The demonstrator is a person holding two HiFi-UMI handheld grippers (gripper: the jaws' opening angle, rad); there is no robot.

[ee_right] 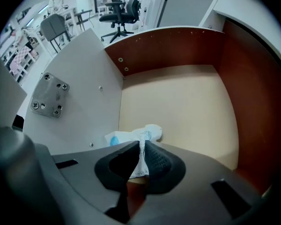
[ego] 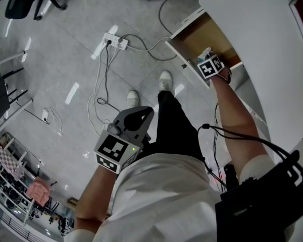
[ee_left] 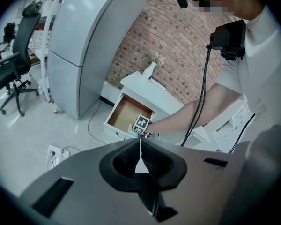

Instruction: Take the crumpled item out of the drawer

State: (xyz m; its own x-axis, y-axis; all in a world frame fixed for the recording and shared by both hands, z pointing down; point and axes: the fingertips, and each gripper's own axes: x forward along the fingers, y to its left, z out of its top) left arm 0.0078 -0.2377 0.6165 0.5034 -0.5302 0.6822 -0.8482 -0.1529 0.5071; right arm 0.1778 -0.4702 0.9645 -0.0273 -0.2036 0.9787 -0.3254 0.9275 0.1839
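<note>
A crumpled white item with blue marks [ee_right: 133,136] lies at the near left of the open drawer [ee_right: 178,102], against its white side wall. My right gripper [ee_right: 142,146] is shut on it, a strip of it pinched between the jaws. In the head view the right gripper [ego: 211,66] reaches into the drawer [ego: 192,37] under the white tabletop. My left gripper [ego: 134,120] hangs by the person's left side above the floor, shut with nothing held. From the left gripper view, the left gripper [ee_left: 140,146] points toward the drawer [ee_left: 126,114] far off.
A white power strip [ego: 115,41] with trailing cables lies on the grey floor. An office chair [ego: 25,1] stands at far left. The white tabletop [ego: 262,44] overhangs the drawer. A tall grey cabinet [ee_left: 79,50] and a white vase [ee_left: 149,69] stand near the brick wall.
</note>
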